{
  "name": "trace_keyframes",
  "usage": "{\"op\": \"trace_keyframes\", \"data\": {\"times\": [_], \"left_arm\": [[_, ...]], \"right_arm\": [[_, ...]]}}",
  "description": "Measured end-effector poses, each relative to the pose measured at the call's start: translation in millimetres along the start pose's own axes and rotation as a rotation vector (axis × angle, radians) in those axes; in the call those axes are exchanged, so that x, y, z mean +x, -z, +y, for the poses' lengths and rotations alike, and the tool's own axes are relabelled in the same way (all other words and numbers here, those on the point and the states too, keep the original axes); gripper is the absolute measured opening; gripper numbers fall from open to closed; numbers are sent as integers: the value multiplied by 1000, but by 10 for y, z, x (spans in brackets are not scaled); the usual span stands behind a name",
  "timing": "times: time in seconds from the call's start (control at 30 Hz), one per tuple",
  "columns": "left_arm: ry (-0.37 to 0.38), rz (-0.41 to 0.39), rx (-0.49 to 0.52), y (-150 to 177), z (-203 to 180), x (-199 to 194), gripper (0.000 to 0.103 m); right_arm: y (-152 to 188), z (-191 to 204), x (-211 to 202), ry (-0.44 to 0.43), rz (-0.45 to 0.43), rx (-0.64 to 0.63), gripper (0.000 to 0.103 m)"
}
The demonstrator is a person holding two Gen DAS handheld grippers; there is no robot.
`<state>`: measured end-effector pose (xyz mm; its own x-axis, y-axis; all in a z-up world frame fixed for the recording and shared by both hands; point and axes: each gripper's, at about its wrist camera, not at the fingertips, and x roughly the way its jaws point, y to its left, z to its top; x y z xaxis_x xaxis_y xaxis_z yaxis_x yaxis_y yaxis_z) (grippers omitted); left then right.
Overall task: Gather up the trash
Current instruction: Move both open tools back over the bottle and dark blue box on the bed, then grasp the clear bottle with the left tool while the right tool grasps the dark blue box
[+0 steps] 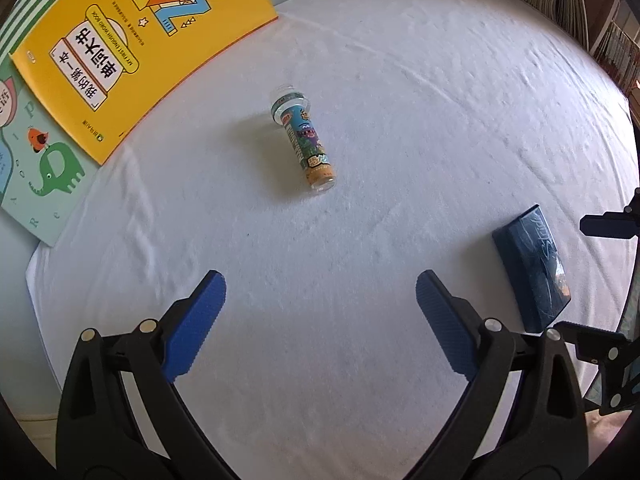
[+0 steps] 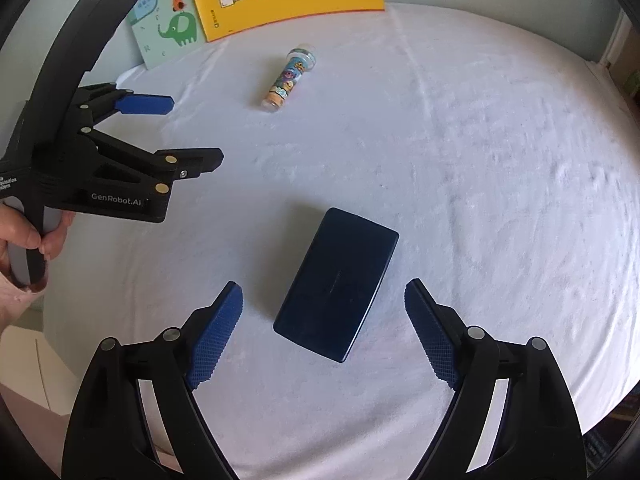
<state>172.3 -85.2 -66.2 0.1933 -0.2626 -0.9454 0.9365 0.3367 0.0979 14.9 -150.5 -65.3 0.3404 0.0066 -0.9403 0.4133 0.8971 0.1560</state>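
Two views here, starting with the left wrist one. The left gripper points down at a counter covered in a wrinkled white cloth, blue-padded fingers spread wide with nothing between them. Out ahead, well clear of the fingertips, a small clear plastic tube with a colourful cartoon label lies on its side. A flat dark blue rectangular box sits off to the right near the cloth's edge. Up in the top left corner a big yellow picture book with Chinese lettering overlaps a pale green book with an elephant on it. Bookshelves show at the top right.

Right wrist view: the right gripper is also released, fingers wide apart, and the dark blue box lies flat on the cloth just ahead, its near corner reaching in between the fingertips, not touched by either pad. The left gripper comes in from the left side, held by a hand, jaws apart and empty. The cartoon tube lies farther back, close to the two books.
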Motion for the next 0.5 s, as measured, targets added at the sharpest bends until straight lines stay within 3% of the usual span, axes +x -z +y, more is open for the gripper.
{"op": "trace_keyframes", "data": {"times": [0.33,0.5], "left_arm": [[48,12,57,-300,61,310,92],[59,20,71,-445,65,492,82]], "right_arm": [[-62,-74,262,11,43,119,85],[-73,-28,370,64,61,132,85]]}}
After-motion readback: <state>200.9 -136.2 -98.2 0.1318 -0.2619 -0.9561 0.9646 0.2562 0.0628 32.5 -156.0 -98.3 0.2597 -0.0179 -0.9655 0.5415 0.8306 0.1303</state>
